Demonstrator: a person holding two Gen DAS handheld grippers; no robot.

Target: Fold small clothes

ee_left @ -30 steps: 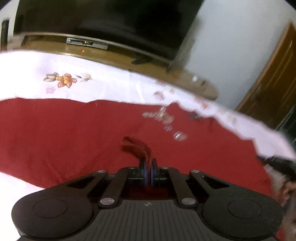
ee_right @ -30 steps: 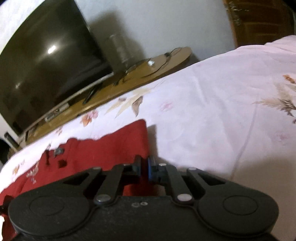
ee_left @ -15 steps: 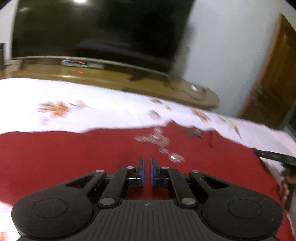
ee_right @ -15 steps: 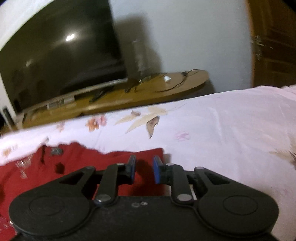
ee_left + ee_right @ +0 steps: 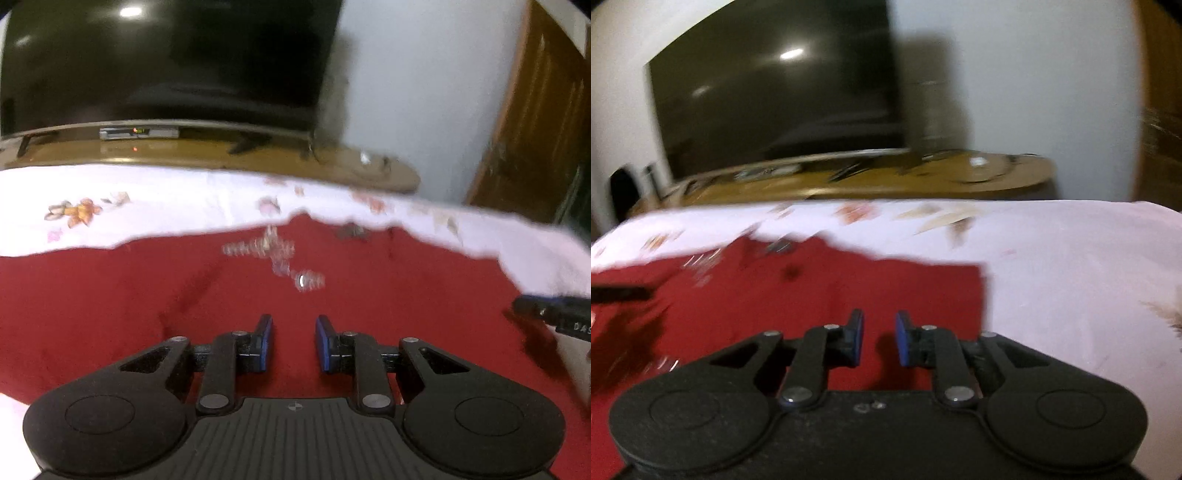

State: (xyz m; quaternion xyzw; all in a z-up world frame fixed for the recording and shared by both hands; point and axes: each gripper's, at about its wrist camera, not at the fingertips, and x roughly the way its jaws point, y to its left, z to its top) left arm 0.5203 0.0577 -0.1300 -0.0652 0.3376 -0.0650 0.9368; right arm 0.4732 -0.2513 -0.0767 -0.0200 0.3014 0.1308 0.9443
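Seemingly, 1 fold is laid in the red garment (image 5: 147,314) (blur hides its edges), released by the opening left gripper (image 5: 293,341) and the parted, empty right gripper (image 5: 878,338), with more folding judged left.

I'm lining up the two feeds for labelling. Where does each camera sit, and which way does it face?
Left wrist: sits behind the left gripper, looking forward and down over the red garment on the floral sheet, toward the TV; its own fingers show, jaws opening, nothing between them, and the right gripper's tip at the right edge.
Right wrist: sits behind the right gripper, over the garment's right edge, facing the same way; its fingers show, apart and empty.
Shared: garment, sheet, TV, wooden stand.
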